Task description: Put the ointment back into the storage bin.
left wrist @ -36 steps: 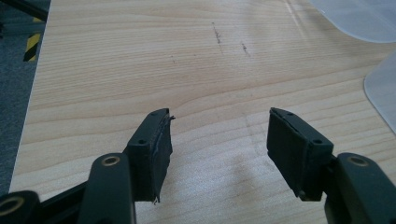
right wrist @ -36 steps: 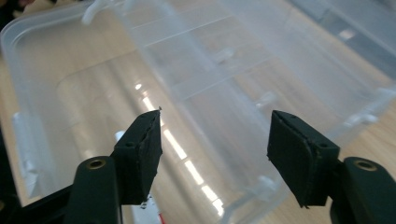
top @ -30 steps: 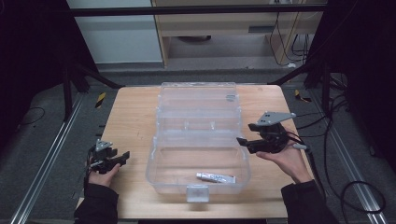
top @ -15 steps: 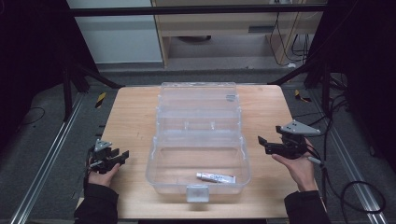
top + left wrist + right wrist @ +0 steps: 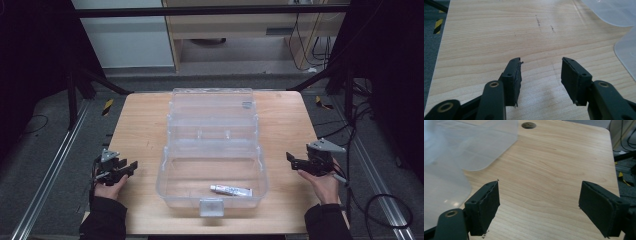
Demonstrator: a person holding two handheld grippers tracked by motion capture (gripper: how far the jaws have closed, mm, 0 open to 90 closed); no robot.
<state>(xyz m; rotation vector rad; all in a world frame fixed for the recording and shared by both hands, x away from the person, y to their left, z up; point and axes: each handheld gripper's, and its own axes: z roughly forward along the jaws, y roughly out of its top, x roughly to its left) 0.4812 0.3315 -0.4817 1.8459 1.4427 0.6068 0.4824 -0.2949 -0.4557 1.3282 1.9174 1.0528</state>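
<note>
We see a clear plastic box (image 5: 212, 150) open at frame centre on the pale wood-grain table (image 5: 145, 130), a small tube (image 5: 231, 189) inside. Our left gripper (image 5: 131, 167) at lower left and right gripper (image 5: 290, 159) at right both have jaws spread and empty.

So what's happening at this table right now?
A person holds a gripper in each hand at a wooden table. A clear plastic box sits open in the middle with a small tube lying inside. The left gripper and right gripper rest at either side of the box, both open and empty.
</note>
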